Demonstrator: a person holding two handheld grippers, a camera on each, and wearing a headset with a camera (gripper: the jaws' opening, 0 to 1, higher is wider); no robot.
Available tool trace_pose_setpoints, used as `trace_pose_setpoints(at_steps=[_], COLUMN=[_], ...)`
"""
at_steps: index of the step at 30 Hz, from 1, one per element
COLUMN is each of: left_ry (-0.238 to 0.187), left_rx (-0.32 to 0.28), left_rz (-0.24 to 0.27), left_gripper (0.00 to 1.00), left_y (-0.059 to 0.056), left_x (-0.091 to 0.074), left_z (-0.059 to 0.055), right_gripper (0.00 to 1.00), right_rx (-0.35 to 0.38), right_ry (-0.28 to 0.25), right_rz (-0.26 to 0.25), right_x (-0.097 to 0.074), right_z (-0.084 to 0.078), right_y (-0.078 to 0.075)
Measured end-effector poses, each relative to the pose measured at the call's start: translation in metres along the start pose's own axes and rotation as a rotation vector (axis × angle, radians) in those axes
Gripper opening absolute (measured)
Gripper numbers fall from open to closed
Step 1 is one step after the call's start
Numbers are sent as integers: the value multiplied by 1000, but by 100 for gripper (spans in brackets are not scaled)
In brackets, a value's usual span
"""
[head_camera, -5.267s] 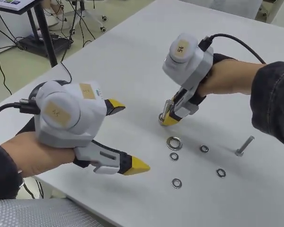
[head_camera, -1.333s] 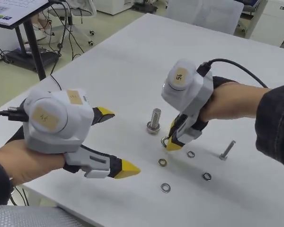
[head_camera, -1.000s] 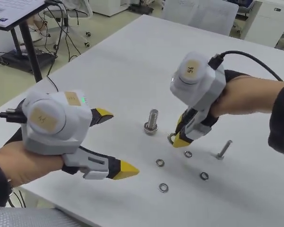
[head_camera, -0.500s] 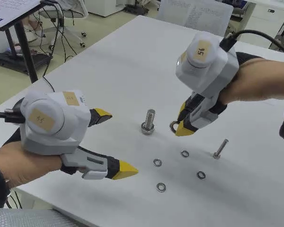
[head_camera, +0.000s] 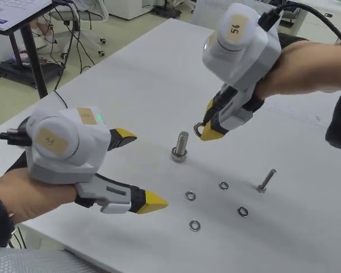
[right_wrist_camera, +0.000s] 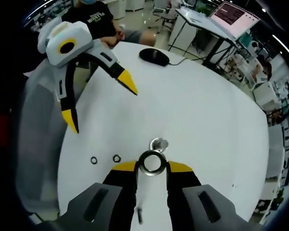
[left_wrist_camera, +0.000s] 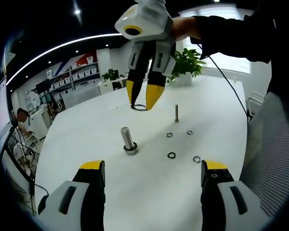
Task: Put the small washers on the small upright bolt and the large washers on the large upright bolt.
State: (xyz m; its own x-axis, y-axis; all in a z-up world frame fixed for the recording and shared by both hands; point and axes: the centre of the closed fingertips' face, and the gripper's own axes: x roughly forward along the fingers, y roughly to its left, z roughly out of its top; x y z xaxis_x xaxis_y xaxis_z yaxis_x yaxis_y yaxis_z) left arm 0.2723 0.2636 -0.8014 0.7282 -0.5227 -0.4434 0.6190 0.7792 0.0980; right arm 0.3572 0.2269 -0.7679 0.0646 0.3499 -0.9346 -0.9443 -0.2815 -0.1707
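Hard to read: in the head view the right gripper (head_camera: pixel 208 134) tips cover approx half of the large washer (head_camera: pixel 199 129), so just an arc pokes out past the yellow ends. The foot of the large upright bolt (head_camera: pixel 181 145) flares into a wider ring; whether that is the bolt head or smth else, can't tell. In the right gripper view a thin sliver low btwn the jaws is too small to name.

Right jaws are pressed in on the large washer's rim, pinching it in the air, clear of the table (head_camera: pixel 136 74). It's a flat silver ring w/ an open hole. The large upright bolt stands just beyond the tips, threaded and silver, not thru the washer.

The left gripper (head_camera: pixel 139 168) hovers w/ jaws spread wide. From it, the large upright bolt is straight ahead btwn the jaws. Four small washers (head_camera: pixel 190 195) lie flat ahead twd the right-hand jaw, apart from each other. The small upright bolt (head_camera: pixel 265 180), thin, stands beyond them.

The table is plain white, matte. A black mouse-like object (right_wrist_camera: pixel 154 56) sits at its far end. A laptop (right_wrist_camera: pixel 236 14) is on a stand, a potted plant (left_wrist_camera: pixel 185 65) is behind, and a person in a dark top (right_wrist_camera: pixel 94 14) is nearby.
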Motion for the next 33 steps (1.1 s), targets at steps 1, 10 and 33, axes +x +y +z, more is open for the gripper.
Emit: trace_pose_setpoints(at_steps=[1, 10, 33], left_ry=[0, 2, 7], left_rx=[0, -7, -18], left_rz=[2, 5, 11], left_gripper=[81, 81, 81], left_y=[0, 1, 3], left_x=[0, 0, 0], left_z=[0, -1, -2], right_gripper=[23, 23, 23], right_rx=[-8, -14, 22], right_ry=[0, -11, 26], right_rz=[-4, 15, 76], right_x=[0, 18, 47], right_z=[2, 17, 10], right_y=[0, -14, -19])
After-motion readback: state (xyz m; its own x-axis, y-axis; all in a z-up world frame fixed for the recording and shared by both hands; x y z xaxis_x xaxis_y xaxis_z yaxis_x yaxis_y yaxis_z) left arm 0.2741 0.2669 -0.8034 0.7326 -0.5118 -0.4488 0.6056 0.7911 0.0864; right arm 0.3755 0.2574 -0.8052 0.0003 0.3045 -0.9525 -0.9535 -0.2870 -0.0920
